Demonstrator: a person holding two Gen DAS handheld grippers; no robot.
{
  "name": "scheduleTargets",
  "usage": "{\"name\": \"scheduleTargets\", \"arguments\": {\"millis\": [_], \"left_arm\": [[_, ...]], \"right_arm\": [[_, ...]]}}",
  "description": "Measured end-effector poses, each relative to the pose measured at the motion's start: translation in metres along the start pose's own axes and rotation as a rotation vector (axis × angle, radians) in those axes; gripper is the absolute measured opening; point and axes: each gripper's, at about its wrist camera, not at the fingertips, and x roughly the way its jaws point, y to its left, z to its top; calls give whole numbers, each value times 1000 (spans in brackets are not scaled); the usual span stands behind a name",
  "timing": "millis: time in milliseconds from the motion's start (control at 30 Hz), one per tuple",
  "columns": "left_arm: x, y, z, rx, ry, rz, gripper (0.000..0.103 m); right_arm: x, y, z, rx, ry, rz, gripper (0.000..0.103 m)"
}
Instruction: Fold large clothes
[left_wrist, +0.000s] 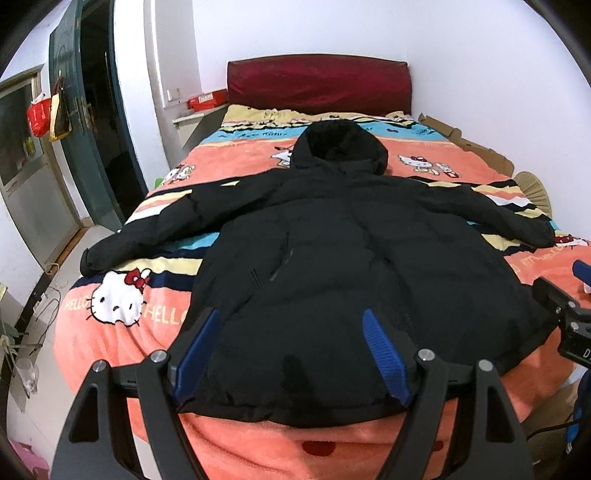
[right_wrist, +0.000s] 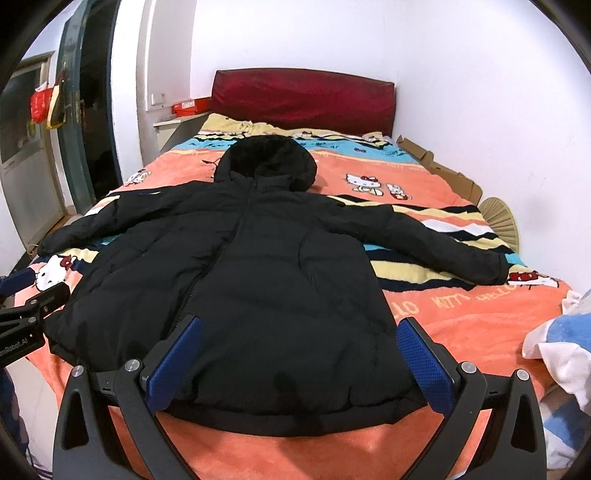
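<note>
Black jacket (left_wrist: 332, 258) — flat on bed (left_wrist: 258, 443)

Ahead of your left claw (left_wrist: 291, 354), ribbed blue rubber pads (left_wrist: 384, 354) frame a matt black padded coat (left_wrist: 332, 258) on a fleecy orange blanket (left_wrist: 122, 343).

Two black grabbers with blue pads

The left gripper (left_wrist: 291, 350) and the right gripper (right_wrist: 301, 354) look the same: black metal arms with triangle holes, round silver screws on top, and bumpy blue pads (right_wrist: 424, 363) inside the fingers. White letters mark the black side of one.
</note>
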Motion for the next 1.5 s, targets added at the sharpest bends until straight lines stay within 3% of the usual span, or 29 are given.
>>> {"name": "scheduleTargets", "arguments": {"millis": [500,667,967,1267,1500], "left_arm": [[26,1,5,7,31,12,78],[29,-1,12,11,22,19,78],[49,0,37,9,3,36,78],[83,-5,52,34,19,27,78],[108,2,73,33,40,14,78]], "right_arm": [[30,-13,2,44,54,5,102],[37,-21,9,82,59,33,102],[48,-49,34,113,46,-10,102],[74,-99,71,158,46,-106,103],[93,-175,97,270,57,-205,103]]}}
